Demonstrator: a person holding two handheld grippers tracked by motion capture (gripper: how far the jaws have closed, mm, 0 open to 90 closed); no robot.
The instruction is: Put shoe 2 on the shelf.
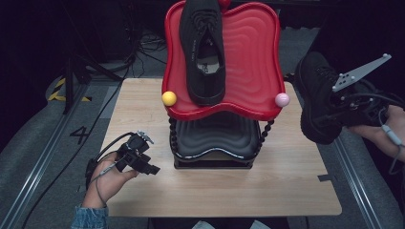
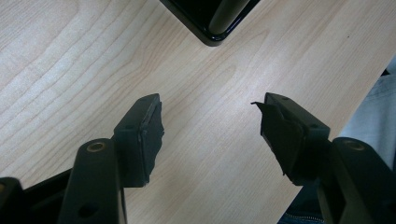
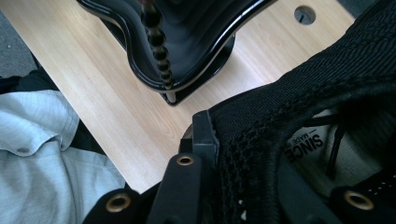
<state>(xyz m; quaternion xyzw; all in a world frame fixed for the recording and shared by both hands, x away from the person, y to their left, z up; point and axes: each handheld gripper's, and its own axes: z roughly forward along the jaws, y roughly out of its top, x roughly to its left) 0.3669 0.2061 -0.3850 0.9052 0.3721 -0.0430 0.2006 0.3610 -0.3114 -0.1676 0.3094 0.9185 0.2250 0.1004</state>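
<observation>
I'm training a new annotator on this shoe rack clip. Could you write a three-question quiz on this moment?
1. True or false: the right gripper is shut on a black shoe held off the table.
2. Where does the other black shoe lie? A) red top tray B) black lower tray C) the table
3. Fill in: the left gripper has its jaws ____, with bare wood between them.

Key: 1 true; 2 A; 3 open
</observation>
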